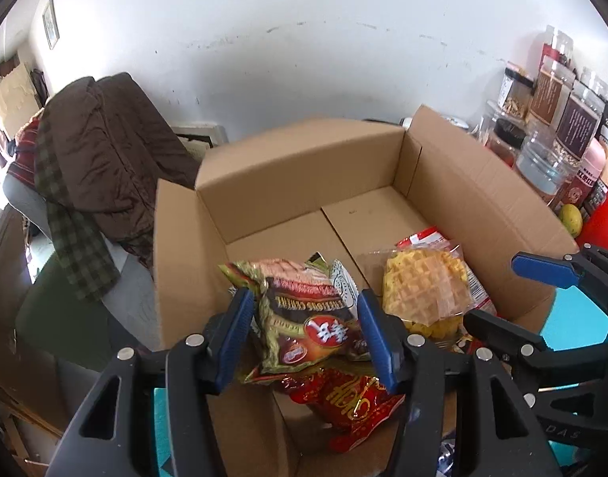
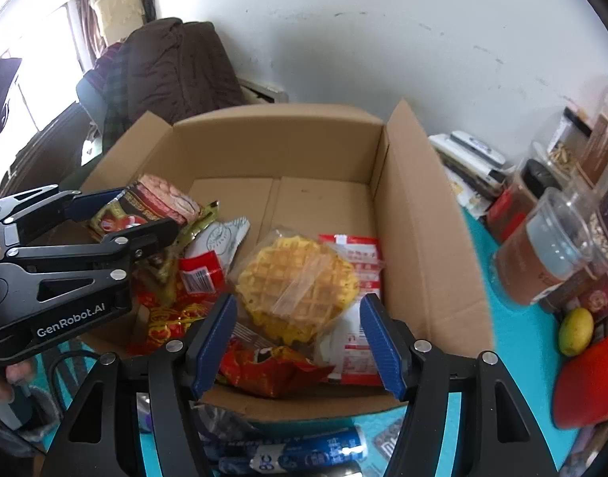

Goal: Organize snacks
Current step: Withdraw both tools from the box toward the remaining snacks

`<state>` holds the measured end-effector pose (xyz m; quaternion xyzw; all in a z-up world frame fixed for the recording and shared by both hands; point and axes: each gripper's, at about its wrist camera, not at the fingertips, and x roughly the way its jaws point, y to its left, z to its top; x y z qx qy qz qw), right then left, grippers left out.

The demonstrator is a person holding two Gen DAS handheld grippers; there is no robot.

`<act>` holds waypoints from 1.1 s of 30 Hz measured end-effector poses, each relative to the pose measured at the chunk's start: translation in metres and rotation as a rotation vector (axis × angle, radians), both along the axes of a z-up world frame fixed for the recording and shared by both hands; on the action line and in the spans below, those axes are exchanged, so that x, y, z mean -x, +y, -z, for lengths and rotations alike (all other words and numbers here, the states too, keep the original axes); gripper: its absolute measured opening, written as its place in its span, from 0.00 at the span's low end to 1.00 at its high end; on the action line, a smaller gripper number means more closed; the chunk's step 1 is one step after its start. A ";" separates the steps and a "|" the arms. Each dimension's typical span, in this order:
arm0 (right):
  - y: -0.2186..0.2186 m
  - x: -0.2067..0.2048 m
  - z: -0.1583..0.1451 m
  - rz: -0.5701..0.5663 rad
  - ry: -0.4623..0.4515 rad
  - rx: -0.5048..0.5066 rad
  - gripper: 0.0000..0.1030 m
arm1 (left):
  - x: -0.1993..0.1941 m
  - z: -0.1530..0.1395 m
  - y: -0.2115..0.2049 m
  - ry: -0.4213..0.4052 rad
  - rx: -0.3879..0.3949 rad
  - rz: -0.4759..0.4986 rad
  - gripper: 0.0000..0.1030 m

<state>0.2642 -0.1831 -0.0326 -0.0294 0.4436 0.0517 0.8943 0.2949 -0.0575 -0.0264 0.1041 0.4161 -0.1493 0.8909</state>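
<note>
The left hand-held gripper [image 1: 305, 330] hangs over the near-left part of an open cardboard box [image 1: 304, 167]. Its blue pads stand partly apart on either side of a green-and-brown snack bag [image 1: 304, 318]; whether the pads press the bag or only flank it cannot be told. That bag lies tilted on a red-and-gold packet [image 1: 343, 401] in the box.

The right hand-held gripper [image 2: 300, 342] hovers over the near-right part of the same box, its jaws about half open with nothing between the pads. Below it a clear-wrapped waffle [image 2: 296, 282] lies on a red-and-white packet [image 2: 355, 274], with a red crinkled bag [image 2: 272, 369] against the near wall. The far half of the box floor is bare cardboard.

The box stands on a turquoise surface [image 2: 514, 326], beside jars [image 2: 542, 246] and a yellow-green fruit [image 2: 576, 330].
</note>
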 end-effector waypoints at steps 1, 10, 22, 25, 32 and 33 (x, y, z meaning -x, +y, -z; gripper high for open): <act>0.001 0.001 -0.003 0.001 -0.006 0.004 0.63 | 0.002 -0.004 0.001 -0.007 0.005 -0.001 0.52; 0.005 0.027 -0.044 0.013 -0.105 0.016 0.63 | 0.029 -0.047 0.006 -0.102 0.029 0.005 0.52; 0.015 0.084 -0.103 0.030 -0.259 0.012 0.65 | 0.094 -0.111 0.020 -0.246 0.093 0.017 0.52; 0.020 0.103 -0.115 0.025 -0.304 0.018 0.69 | 0.109 -0.121 0.023 -0.270 0.106 0.020 0.52; 0.027 0.147 -0.132 0.032 -0.373 0.030 0.74 | 0.154 -0.139 0.031 -0.352 0.120 0.021 0.82; 0.028 0.152 -0.133 0.035 -0.379 0.032 0.76 | 0.161 -0.140 0.033 -0.374 0.117 0.015 0.86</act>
